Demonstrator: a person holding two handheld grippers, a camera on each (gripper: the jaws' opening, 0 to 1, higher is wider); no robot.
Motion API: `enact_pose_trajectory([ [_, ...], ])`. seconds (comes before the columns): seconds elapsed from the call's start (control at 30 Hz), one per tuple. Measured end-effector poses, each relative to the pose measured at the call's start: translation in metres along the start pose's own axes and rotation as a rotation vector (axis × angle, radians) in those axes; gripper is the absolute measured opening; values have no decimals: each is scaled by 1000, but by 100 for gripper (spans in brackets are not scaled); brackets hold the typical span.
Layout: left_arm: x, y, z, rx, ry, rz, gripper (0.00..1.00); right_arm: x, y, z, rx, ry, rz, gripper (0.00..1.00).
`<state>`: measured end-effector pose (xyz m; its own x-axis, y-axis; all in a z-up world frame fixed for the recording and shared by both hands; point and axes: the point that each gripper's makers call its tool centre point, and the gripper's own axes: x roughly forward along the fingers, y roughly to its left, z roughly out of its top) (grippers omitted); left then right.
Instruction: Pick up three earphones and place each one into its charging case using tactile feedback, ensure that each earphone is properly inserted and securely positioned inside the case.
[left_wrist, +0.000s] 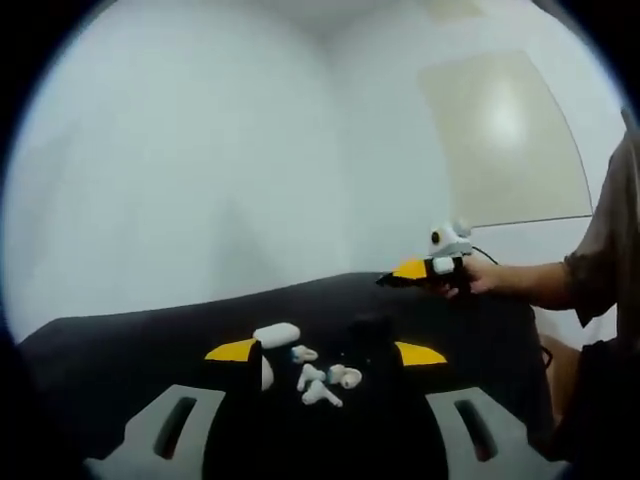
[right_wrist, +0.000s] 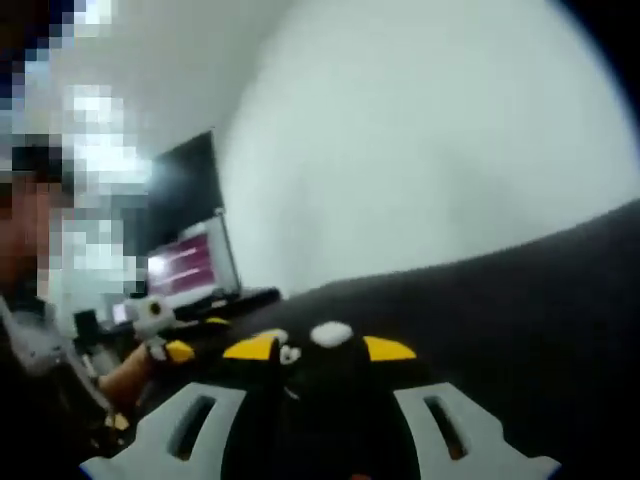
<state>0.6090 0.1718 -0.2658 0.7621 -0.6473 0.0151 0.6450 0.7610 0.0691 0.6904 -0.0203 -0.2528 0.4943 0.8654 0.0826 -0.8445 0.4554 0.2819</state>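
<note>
**Earphones loose on the black table, both tongs spread**

In the left gripper view, the left gripper (left_wrist: 325, 353) is seen released, its yellow-tipped jaws apart. Between them, at 12 o'clock, three small white earphones (left_wrist: 322, 380) lie loose on the black-covered table (left_wrist: 120, 350); their detail is blurred. A white oblong charging case (left_wrist: 277, 335) lies at 11 o'clock, its contents hidden. Farther off, the right gripper (left_wrist: 412, 271) is held in a hand (left_wrist: 478, 277), and is seen released in its own view.
</note>
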Motion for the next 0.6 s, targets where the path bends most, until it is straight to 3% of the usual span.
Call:
enact_pose_trajectory([
  [0.07, 1, -1, 0, 4, 1, -5, 49, -1, -2, 2, 51, -11, 10, 33],
  [0.13, 2, -2, 0, 8, 0, -6, 49, -1, -3, 2, 46, -13, 2, 33],
  [0.43, 6, -5, -1, 20, 6, -6, 49, 4, -2, -22, -93, 117, -19, 33],
  [0.6, 7, -5, 1, 17, 2, 1, 49, 3, -3, -25, -133, 144, -18, 34],
])
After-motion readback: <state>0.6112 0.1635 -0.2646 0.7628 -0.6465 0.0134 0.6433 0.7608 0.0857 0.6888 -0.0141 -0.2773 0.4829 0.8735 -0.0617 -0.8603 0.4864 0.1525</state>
